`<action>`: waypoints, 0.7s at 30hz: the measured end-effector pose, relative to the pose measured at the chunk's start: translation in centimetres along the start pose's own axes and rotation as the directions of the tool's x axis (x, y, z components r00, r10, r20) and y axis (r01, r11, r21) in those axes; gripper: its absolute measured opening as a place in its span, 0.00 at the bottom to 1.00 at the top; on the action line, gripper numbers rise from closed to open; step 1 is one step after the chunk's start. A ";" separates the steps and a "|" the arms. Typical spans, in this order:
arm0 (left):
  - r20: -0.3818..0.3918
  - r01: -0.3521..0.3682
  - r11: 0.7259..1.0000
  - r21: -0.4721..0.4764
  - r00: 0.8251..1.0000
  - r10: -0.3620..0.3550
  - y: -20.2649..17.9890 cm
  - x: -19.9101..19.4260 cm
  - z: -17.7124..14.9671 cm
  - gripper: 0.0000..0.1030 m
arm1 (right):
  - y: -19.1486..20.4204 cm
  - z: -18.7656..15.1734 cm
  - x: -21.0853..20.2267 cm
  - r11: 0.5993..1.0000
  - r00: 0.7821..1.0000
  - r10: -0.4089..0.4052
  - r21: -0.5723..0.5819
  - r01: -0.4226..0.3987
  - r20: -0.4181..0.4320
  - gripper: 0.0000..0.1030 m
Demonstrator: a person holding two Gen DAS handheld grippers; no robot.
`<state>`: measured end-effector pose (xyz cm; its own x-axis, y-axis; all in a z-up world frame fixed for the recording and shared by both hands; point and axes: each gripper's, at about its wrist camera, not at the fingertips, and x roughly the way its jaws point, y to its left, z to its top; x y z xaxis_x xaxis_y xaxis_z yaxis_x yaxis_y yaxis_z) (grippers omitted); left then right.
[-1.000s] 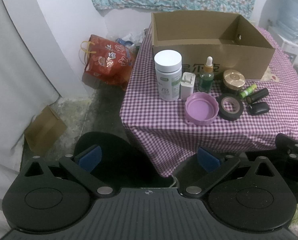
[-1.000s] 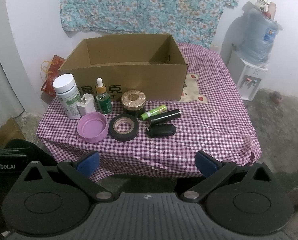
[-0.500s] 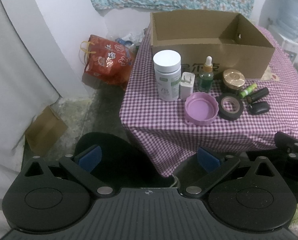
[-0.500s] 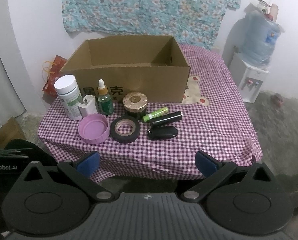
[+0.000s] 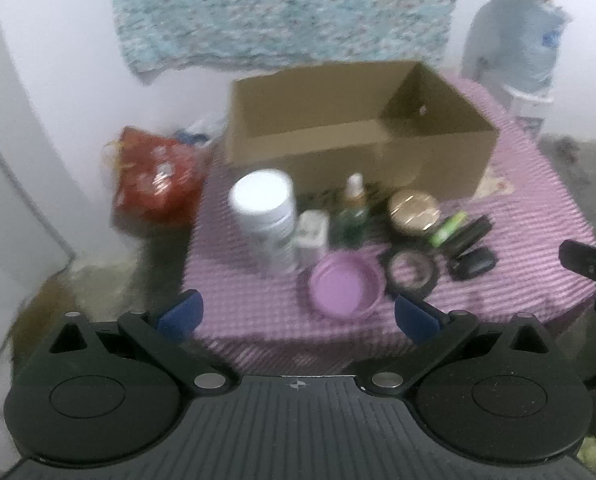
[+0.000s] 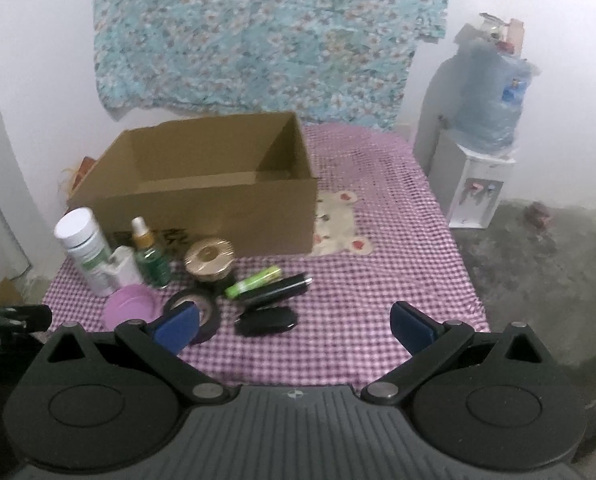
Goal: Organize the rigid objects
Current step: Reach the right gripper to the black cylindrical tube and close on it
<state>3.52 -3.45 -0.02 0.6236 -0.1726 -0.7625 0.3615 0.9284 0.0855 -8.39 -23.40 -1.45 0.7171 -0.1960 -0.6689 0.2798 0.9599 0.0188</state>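
Both claws, left gripper (image 5: 296, 316) and right gripper (image 6: 294, 326), hang released and empty before small items (image 6: 254, 280), pickup into the far cardboard box (image 6: 202, 184) likely next.

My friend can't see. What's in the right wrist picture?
Open tongs hover empty before a purple checked table. An open cardboard box stands there, with a white bottle, dropper bottle, gold lid, purple lid and tape roll in front.

Floral cloth (image 6: 266, 40) hangs on the wall. Water dispenser (image 6: 478, 188) stands right of the checked surface (image 6: 398, 280); red bag (image 5: 154, 176) on floor left.
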 end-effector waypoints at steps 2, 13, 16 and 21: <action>0.028 0.055 0.998 0.007 0.998 -0.055 -0.4 0.7 0.5 0.99 | -1.1 0.2 0.4 1.000 1.000 0.005 0.015 -0.005 0.012 1.00; 0.127 0.208 0.969 0.131 0.966 -0.224 -3.6 4.4 3.2 0.99 | -4.4 0.9 4.0 0.993 0.999 0.050 0.110 -0.050 -0.004 1.00; 0.124 0.233 0.961 0.152 0.960 -0.252 -4.4 5.5 3.5 0.99 | -5.1 0.9 5.0 0.988 0.997 0.076 0.139 -0.074 -0.008 1.00; 0.096 0.251 0.950 0.188 0.957 -0.272 -5.8 7.2 3.9 0.98 | -6.6 1.2 6.9 0.975 0.992 0.128 0.185 -0.124 -0.011 0.93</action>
<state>8.63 -11.42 -3.53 0.5654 -0.4494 -0.6916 0.6298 0.7767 0.0102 -4.56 -31.30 -5.30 0.7400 -0.0695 -0.6691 0.3021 0.9230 0.2382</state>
